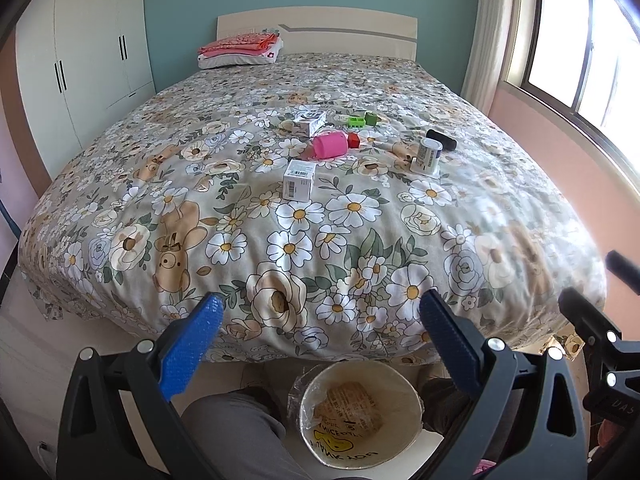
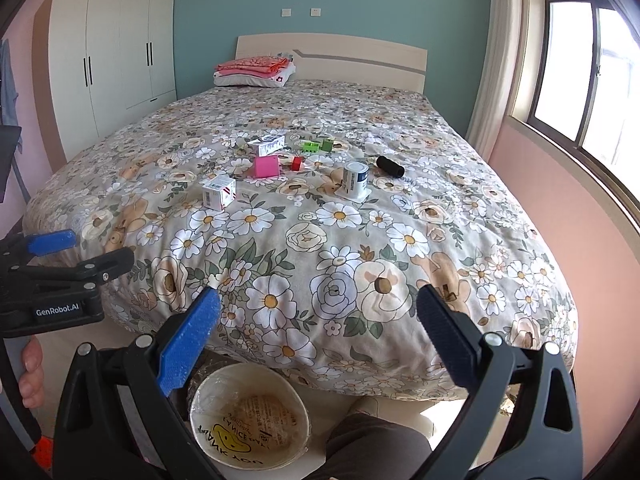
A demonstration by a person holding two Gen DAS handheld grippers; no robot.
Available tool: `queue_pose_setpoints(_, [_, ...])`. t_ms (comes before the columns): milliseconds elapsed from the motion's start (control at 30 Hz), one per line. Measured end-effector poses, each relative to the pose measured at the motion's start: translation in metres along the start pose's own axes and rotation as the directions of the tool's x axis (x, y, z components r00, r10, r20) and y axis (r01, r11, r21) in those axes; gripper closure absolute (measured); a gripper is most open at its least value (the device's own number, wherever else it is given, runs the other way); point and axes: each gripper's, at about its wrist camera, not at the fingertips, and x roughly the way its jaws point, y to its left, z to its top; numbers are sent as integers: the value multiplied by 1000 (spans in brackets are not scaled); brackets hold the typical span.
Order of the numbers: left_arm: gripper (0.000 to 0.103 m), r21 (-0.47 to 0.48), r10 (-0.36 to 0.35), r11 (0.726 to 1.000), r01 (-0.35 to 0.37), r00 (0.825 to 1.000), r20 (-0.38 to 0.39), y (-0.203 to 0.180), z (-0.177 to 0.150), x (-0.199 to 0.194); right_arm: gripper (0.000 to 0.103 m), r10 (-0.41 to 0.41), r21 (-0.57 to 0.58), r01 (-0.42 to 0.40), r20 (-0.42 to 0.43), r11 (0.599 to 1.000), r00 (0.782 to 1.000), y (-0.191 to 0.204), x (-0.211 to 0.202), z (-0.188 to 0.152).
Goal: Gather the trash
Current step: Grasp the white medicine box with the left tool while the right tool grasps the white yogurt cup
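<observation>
On the floral bedspread (image 1: 344,216) (image 2: 360,240) lie a white carton (image 1: 298,180) (image 2: 218,193), a second white carton (image 1: 308,120) (image 2: 267,145), a pink cup on its side (image 1: 329,146) (image 2: 266,167), a white can (image 1: 427,155) (image 2: 355,179), a black cylinder (image 1: 441,140) (image 2: 389,166), green blocks (image 1: 361,119) (image 2: 317,145) and a red block (image 1: 353,139) (image 2: 296,163). A round bin (image 1: 360,412) (image 2: 250,426) stands on the floor at the bed's foot, holding paper. My left gripper (image 1: 320,312) and right gripper (image 2: 318,306) hang open over the bed's foot, both empty.
Folded pink cloth on a pillow (image 1: 240,50) (image 2: 254,69) lies by the headboard. A white wardrobe (image 1: 84,60) (image 2: 112,56) stands left, a window (image 1: 580,52) (image 2: 588,72) right. A person's grey-trousered knee (image 1: 236,428) (image 2: 372,444) is beside the bin.
</observation>
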Motion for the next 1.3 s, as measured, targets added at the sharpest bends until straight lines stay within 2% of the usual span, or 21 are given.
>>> queue_pose_setpoints(200, [3,-40,17,999,-17,1000,5,0,39,53,7,-16,10,16,21,1000,1000,-24,59,42])
queue_pose_setpoints(433, [3,-70,29,997,-29,1000,-7,5,72,123,7,-39,26,38,17,999,999,-42,150,82])
queue_pose_setpoints(633, [3,-53,55,997,-56,998,-21,7,87,176,7,-48,18,48,-7,999,999,-48,233,101])
queue_pose_setpoints(767, [3,-51,59,997,-60,998,-20,10,95,208,7,-6,34,7,-41,999,999,-54,286,111])
queue_pose_setpoints(967, [3,-60,44,997,-45,999,-17,18,105,250,7,7,44,-4,-59,999,998,-59,344,126])
queue_pose_setpoints(1100, [3,-71,35,997,-37,999,-29,24,110,269,7,24,62,-20,-68,998,997,-61,368,135])
queue_pose_setpoints(1167, [10,-83,31,996,-34,999,-34,28,111,276,9,30,64,-25,-70,998,997,-60,376,138])
queue_pose_setpoints(1200, [26,-89,19,996,-23,999,-41,29,111,279,13,38,64,-33,-72,997,997,-59,380,139])
queue_pose_setpoints(1233, [41,-94,11,995,-16,999,-51,31,111,282,22,43,61,-38,-81,997,996,-58,383,141])
queue_pose_setpoints(1267, [43,-98,3,995,-9,998,-62,31,112,286,30,45,58,-40,-93,998,995,-57,386,141])
queue_pose_setpoints(1300, [46,-99,-1,995,-6,997,-73,32,111,289,34,48,58,-41,-108,997,993,-57,390,142])
